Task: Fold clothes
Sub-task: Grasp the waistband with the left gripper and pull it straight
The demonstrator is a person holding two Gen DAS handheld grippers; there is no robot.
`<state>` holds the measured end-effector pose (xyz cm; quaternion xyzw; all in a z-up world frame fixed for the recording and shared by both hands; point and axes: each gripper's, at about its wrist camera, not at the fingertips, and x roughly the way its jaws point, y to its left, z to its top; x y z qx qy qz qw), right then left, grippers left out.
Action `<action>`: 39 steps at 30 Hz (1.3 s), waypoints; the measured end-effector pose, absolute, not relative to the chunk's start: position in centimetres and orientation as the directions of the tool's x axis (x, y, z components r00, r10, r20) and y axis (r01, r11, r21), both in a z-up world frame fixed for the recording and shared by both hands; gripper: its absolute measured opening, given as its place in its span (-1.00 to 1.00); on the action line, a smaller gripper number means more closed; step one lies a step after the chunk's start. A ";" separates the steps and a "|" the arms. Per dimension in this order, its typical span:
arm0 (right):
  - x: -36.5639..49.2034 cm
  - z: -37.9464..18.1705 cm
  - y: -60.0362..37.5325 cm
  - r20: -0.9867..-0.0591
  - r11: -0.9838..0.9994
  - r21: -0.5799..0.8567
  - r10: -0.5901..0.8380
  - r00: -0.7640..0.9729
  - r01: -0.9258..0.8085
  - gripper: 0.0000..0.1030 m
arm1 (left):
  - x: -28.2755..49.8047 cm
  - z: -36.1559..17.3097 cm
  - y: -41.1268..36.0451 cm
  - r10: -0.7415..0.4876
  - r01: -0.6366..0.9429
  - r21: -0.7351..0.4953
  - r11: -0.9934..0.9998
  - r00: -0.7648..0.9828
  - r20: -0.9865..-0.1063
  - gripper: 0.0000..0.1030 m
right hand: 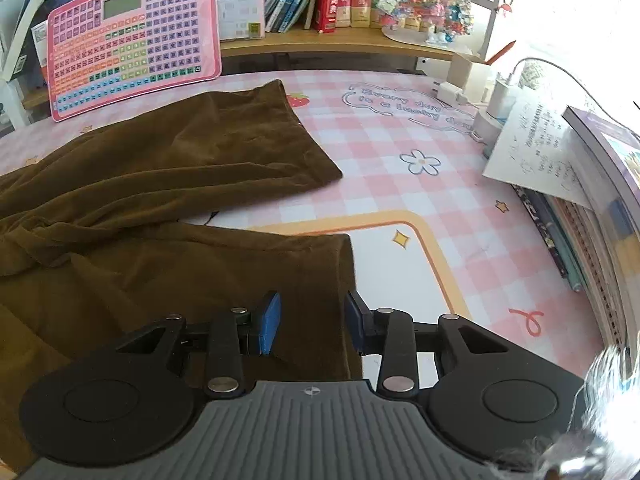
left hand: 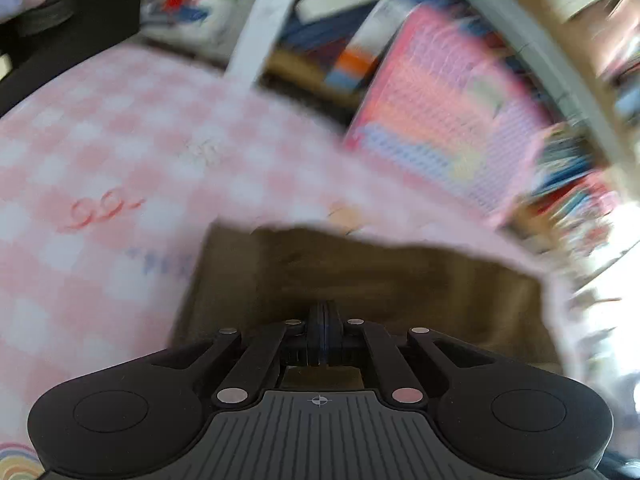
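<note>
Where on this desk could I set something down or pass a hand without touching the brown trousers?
Free patches: the checked mat between the upper trouser leg's hem and the loose paper; and the white, orange-bordered panel right of the near hem. Crowded: the right edge, with chargers and stacked books, and everything left, under the brown trousers.

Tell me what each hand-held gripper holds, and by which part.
Right hand-held gripper: open, astride the brown trousers' near leg hem. Left hand-held gripper: shut; any cloth between its fingers cannot be told.

Open hand-held gripper (right hand: 312, 322), brown trousers (right hand: 160, 208), checked mat (right hand: 420, 200)
</note>
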<state>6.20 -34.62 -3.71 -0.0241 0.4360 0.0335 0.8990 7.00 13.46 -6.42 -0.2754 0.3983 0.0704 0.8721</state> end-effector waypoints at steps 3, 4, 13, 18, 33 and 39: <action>6.8 -4.2 -34.5 -0.798 0.995 -0.028 0.035 0.602 -0.094 -0.37 | 7.5 -6.6 14.6 -0.022 -0.408 -0.388 0.827 0.666 -0.746 -0.90; 7.1 -4.5 -34.5 -0.808 0.994 -0.034 0.032 0.588 -0.100 -0.40 | 7.7 -6.6 15.0 0.001 -0.425 -0.377 0.823 0.664 -0.748 -0.90; 9.5 -5.1 -34.8 -0.808 0.988 -0.044 0.052 0.588 -0.147 -0.45 | 6.5 -4.7 16.0 0.028 -0.432 -0.391 0.813 0.698 -0.715 -0.91; 11.4 -5.1 -34.8 -0.808 0.984 -0.060 0.051 0.588 -0.169 -0.45 | 3.8 -3.6 14.5 -0.032 -0.382 -0.447 0.809 0.730 -0.682 -0.90; 8.1 -3.9 -35.1 -0.769 0.988 -0.052 0.052 0.638 -0.144 -0.35 | -4.0 -2.6 11.1 -0.141 -0.307 -0.528 0.791 0.749 -0.647 -0.91; 1.4 -4.1 -35.0 -0.777 0.994 -0.004 0.068 0.626 -0.113 -0.36 | -5.2 -2.6 11.3 -0.127 -0.309 -0.511 0.802 0.748 -0.651 -0.89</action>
